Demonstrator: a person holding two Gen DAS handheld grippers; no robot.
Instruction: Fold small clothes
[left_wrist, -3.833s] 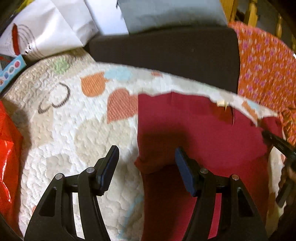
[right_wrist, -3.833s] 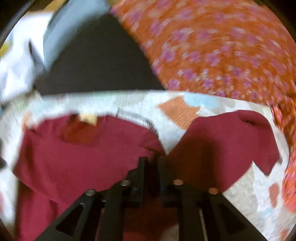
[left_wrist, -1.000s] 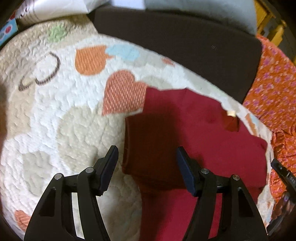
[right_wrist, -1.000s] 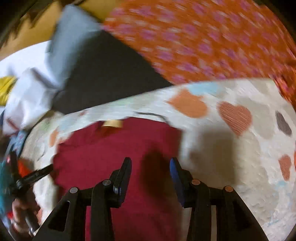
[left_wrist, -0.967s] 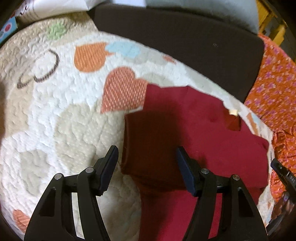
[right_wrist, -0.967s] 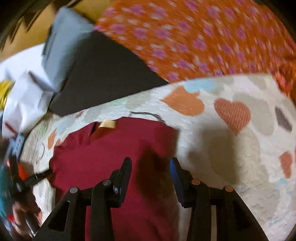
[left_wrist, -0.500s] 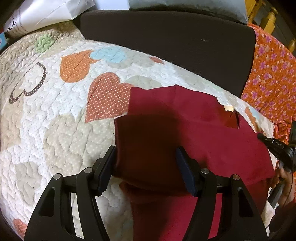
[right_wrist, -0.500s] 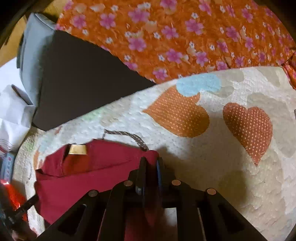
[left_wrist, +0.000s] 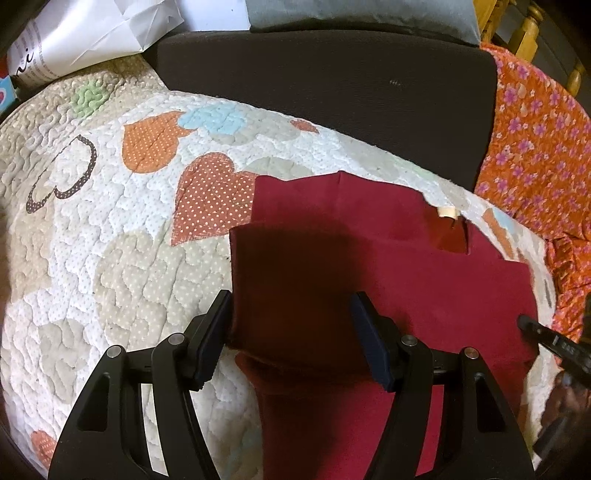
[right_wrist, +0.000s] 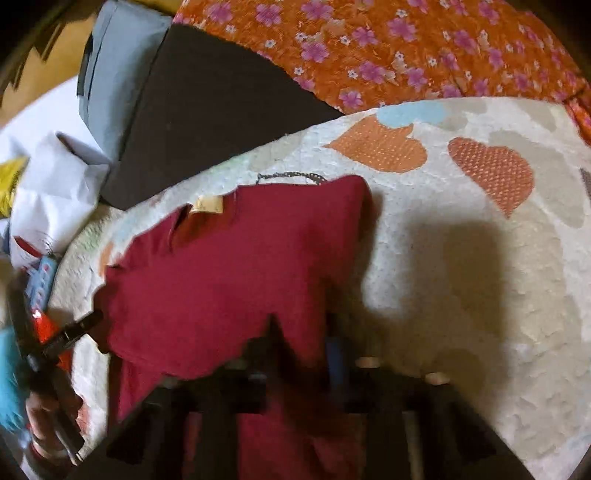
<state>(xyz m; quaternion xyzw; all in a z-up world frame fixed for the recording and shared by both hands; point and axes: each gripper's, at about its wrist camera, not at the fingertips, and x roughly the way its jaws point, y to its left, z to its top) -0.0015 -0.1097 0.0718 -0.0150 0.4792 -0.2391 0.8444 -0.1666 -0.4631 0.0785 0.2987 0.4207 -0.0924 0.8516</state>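
Note:
A dark red garment (left_wrist: 406, 295) lies on the heart-patterned quilt (left_wrist: 110, 258), its left sleeve folded inward and a tan neck label (left_wrist: 447, 212) at the collar. My left gripper (left_wrist: 291, 328) hovers open over the folded left edge, with cloth below the gap and nothing pinched. In the blurred right wrist view the garment (right_wrist: 221, 280) spreads to the left. My right gripper (right_wrist: 303, 339) sits at its right edge. Its jaws are opening and stand a little apart, with red cloth between them. The right gripper's tip (left_wrist: 543, 332) shows at the garment's right side.
A dark cushion (left_wrist: 332, 81) borders the quilt's far side, with a grey pillow (left_wrist: 351, 11) and a white paper bag (left_wrist: 92, 33) behind it. Orange flowered cloth (left_wrist: 535, 147) lies to the right. A person's hand (right_wrist: 48, 406) holds the left gripper.
The right gripper went from open above the garment to shut at its right shoulder, then pulled back and parted slightly. The left gripper stayed open, barely moving.

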